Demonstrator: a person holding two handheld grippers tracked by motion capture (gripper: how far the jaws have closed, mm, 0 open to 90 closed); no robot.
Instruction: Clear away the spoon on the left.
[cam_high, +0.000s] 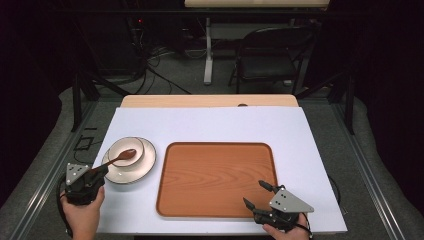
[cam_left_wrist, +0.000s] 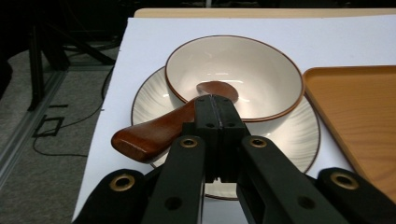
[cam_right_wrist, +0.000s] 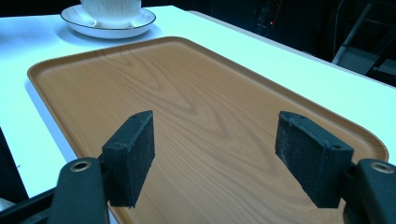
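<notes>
A cream bowl (cam_high: 126, 150) with a brown rim stands on a matching plate (cam_high: 145, 165) at the left of the white table. A brown wooden spoon (cam_left_wrist: 154, 133) lies in the bowl, its handle leaning out over the near rim. My left gripper (cam_left_wrist: 215, 103) is shut, and its pads meet with no gap right at the spoon's neck, which passes behind the left jaw. In the high view the left gripper (cam_high: 100, 171) sits at the plate's near-left edge. My right gripper (cam_right_wrist: 215, 154) is open over the near right corner of the wooden tray (cam_high: 215, 175), with nothing between its pads.
A white sheet (cam_high: 210, 125) covers the table top. A folding chair (cam_high: 272, 55) and cables stand on the floor beyond the far edge. The bowl and plate (cam_right_wrist: 109, 21) show far off in the right gripper view.
</notes>
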